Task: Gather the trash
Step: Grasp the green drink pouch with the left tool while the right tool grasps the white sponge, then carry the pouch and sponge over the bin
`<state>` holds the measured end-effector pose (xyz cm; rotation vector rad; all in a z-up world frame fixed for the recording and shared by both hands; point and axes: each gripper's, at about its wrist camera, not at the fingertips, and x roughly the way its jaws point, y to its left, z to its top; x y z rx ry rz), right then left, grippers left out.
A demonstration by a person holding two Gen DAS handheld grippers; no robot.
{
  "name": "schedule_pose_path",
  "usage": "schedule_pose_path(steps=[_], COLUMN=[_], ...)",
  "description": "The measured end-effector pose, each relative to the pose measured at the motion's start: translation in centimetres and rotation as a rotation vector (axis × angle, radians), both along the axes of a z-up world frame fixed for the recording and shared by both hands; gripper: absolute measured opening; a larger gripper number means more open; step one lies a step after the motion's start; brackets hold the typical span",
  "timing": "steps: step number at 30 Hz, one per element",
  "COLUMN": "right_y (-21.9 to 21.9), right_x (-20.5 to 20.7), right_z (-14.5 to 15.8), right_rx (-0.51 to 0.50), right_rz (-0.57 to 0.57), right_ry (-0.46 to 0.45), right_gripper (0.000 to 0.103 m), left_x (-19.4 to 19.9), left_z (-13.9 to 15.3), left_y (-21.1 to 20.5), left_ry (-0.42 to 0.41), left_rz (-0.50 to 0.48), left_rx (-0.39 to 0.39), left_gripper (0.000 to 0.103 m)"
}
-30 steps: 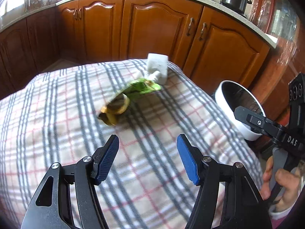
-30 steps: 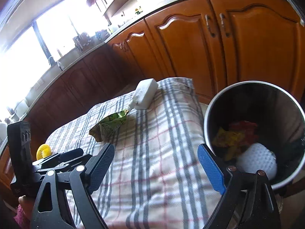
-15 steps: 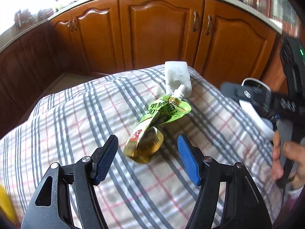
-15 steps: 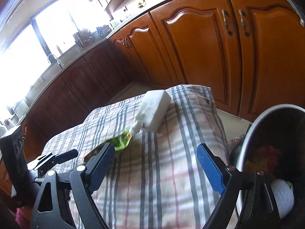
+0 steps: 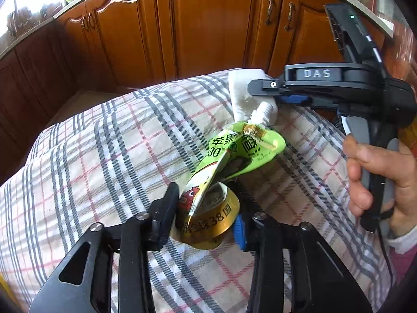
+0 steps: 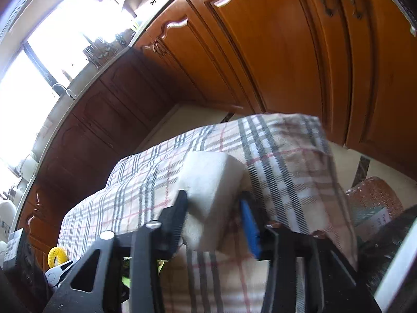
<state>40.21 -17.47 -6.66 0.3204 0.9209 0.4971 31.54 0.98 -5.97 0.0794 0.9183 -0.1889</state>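
Note:
A crumpled green and gold drink pouch [image 5: 229, 161] with a white spout lies on the plaid cloth [image 5: 104, 156]. My left gripper [image 5: 206, 219] is shut on its gold lower end. A white foam block [image 6: 211, 182] lies at the cloth's far right corner, just behind the pouch's spout; it also shows in the left wrist view [image 5: 245, 94]. My right gripper [image 6: 216, 219] is shut on this block, one finger on each side. In the left wrist view the right gripper [image 5: 292, 91] reaches in from the right, held by a hand.
Wooden cabinet doors [image 5: 208, 26] stand behind the table. The bin's rim [image 6: 396, 266] shows at the lower right of the right wrist view. A yellow round object [image 6: 56, 255] sits at the lower left there. The cloth drops off at the far edge [image 6: 299, 120].
Both grippers moved forward and closed: the left onto the pouch's gold end, the right onto the white foam block. The bin slid out of the right view.

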Motion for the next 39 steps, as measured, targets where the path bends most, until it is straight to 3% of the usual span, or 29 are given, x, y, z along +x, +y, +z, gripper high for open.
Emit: schedule_pose_path(steps=[4,11,24,39], right_y=[-0.2,-2.8,-9.0,-16.3], right_x=[-1.1,-5.3,-14.8,-23.2], right_z=[0.4,2.4,4.7,4.9], right_rx=[-0.011,0.002,0.067,0.04], right_rz=[0.002,-0.023,-0.046,-0.183], right_ry=[-0.038,-0.109,-0.166,-0.206], right_gripper=[0.027,0.016,0.014,0.014], left_x=[-0.8,-3.7,-8.8,-12.2], left_z=[0.7,3.1,4.8,4.8], left_y=[0.4,0.1,-4.3,-12.2], left_ry=[-0.02,-0.066,-0.094,-0.082], left_rz=[0.018,0.056,0.019,-0.107], left_rx=[-0.03,-0.107,-0.179,-0.194], left_gripper=[0.026,0.024,0.024,0.024])
